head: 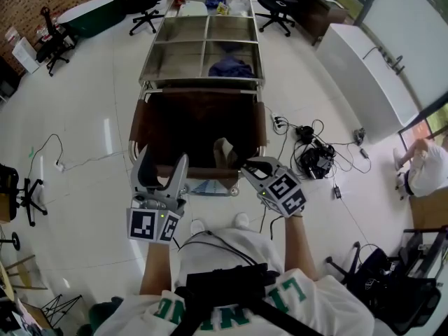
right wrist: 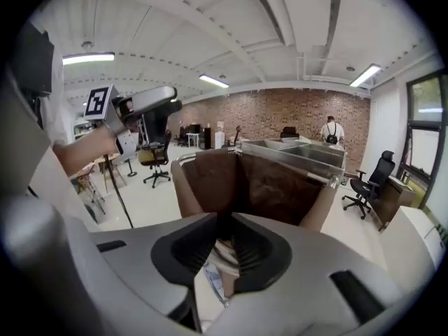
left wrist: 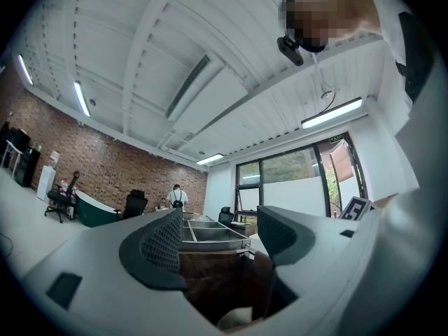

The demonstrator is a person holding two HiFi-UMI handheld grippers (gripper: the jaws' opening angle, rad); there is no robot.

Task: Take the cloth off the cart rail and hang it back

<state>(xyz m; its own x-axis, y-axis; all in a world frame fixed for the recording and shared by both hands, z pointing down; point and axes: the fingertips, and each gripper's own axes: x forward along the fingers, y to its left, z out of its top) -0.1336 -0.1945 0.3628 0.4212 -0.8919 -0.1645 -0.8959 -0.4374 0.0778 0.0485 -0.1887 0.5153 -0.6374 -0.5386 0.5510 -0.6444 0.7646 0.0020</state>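
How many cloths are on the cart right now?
2: brown cloth draped over the cart rail, blue cloth in the near-right compartment; more may hide in the far bins.

The cloth is draped over the near end of the cart. The left tongs are held apart just before it on the left. On the right, its near edge is pinched in the right tongs. Cables are spread on the floor right of the cart.

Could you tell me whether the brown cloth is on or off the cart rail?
On it: the brown cloth hangs over the cart rail, the right gripper shut on its near edge.
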